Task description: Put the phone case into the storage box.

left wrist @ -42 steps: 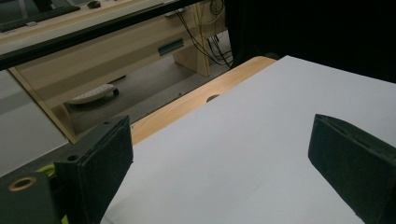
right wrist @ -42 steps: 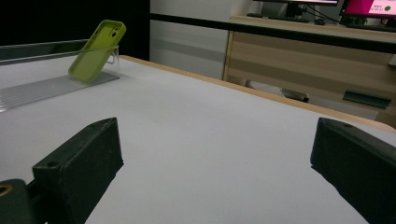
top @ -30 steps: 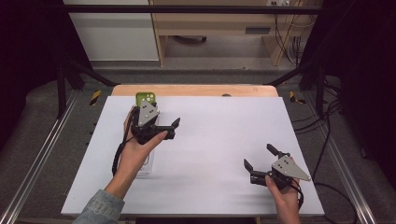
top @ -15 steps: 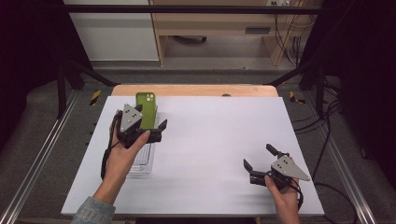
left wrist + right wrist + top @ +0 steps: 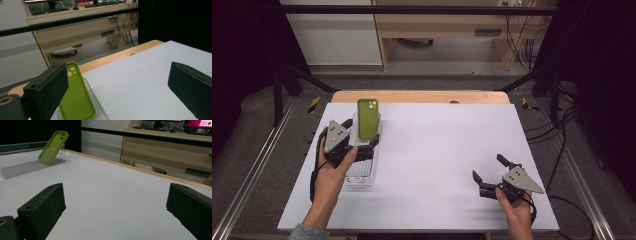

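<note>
A green phone case (image 5: pixel 368 119) leans upright against the far end of a clear plastic tray (image 5: pixel 360 172) on the left of the white table. It appears close up in the left gripper view (image 5: pixel 75 100) and far off in the right gripper view (image 5: pixel 52 143). My left gripper (image 5: pixel 361 134) is held over the tray just on the near side of the case, open, with nothing between its jaws (image 5: pixel 117 87). My right gripper (image 5: pixel 487 167) rests low at the front right, open and empty (image 5: pixel 115 205).
The white table top (image 5: pixel 452 140) is bordered by a wooden edge (image 5: pixel 422 96) at the back. The tray's ribbed floor (image 5: pixel 25 165) runs toward the person. Metal rails flank the table, with cables on the right and a wooden desk (image 5: pixel 447 25) beyond.
My left gripper has drawn back to the left and toward the person, uncovering the green case, which now stands leaning in the tray. The right gripper has not moved.
</note>
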{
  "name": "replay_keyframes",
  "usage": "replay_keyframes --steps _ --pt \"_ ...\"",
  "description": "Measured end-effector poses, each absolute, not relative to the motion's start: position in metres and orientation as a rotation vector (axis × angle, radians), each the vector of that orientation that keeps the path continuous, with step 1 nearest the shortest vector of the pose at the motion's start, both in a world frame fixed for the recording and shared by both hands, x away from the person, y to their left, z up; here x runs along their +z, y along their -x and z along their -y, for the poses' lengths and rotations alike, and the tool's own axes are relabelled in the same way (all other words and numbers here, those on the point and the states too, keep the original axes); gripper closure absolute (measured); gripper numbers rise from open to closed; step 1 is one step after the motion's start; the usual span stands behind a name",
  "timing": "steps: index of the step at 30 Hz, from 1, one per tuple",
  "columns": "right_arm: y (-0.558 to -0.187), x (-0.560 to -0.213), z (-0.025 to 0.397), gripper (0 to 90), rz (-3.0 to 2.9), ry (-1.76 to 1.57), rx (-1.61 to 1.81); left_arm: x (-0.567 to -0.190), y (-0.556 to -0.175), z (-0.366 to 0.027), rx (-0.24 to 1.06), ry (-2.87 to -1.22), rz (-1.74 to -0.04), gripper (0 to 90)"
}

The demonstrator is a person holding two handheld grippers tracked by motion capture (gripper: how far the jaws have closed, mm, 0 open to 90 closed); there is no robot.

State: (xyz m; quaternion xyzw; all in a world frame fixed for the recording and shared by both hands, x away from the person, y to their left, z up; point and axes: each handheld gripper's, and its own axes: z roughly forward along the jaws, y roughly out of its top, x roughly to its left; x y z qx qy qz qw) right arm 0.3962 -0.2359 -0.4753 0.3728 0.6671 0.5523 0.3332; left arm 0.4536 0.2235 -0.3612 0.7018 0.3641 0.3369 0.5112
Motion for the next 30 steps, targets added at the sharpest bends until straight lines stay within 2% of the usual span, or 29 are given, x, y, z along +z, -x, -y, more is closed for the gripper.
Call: replay_keyframes --steps 30 --pt "-0.397 -0.476 0.232 2.7 -1.764 -0.963 1.436 -0.373 -0.410 -0.282 0.826 -1.570 -0.930 2.5"
